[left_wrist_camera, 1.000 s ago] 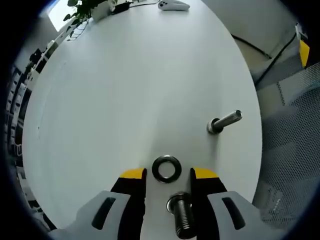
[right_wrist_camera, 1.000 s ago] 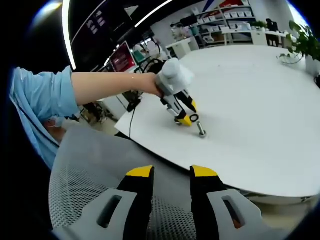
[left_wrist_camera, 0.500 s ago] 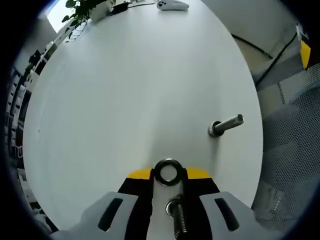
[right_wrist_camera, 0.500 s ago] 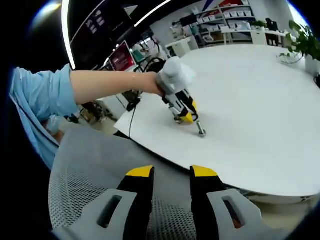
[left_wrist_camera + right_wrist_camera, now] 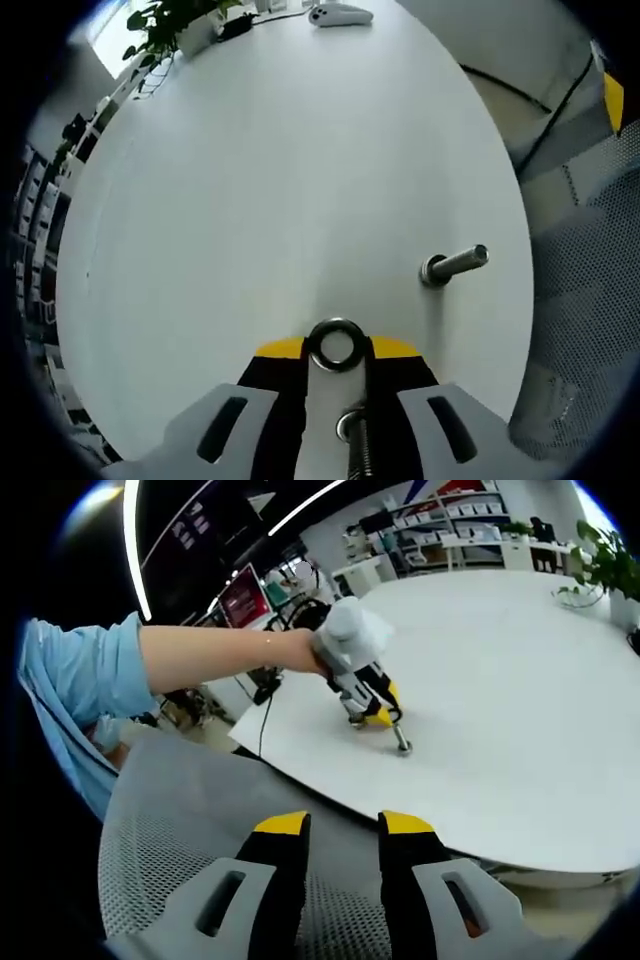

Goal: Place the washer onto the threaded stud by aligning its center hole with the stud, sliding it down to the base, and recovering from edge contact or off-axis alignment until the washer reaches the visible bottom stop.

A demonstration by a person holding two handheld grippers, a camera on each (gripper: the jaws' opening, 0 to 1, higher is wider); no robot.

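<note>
In the left gripper view a dark metal washer (image 5: 336, 345) sits clamped between the yellow tips of my left gripper (image 5: 336, 349), which is shut on it. Just behind the washer, a threaded stud (image 5: 355, 442) shows between the jaws. A second threaded stud (image 5: 453, 266) stands on the white table (image 5: 250, 180) off to the right. In the right gripper view my right gripper (image 5: 343, 828) is open with nothing in it, hovering over a grey mesh chair (image 5: 170, 830). Farther off, the left gripper (image 5: 376, 714) rests its tip on the table beside a stud (image 5: 402, 742).
A person's bare forearm and blue sleeve (image 5: 70, 675) reach in from the left. A potted plant (image 5: 170, 20) and a white device (image 5: 340, 13) sit at the table's far edge. The table's rim (image 5: 520, 250) runs close to the second stud, with mesh chair and cables beyond.
The left gripper's jaws have shut on the washer, which lay loose between them a second ago. The stud between the jaws now sits lower in the view. The right gripper has stayed still.
</note>
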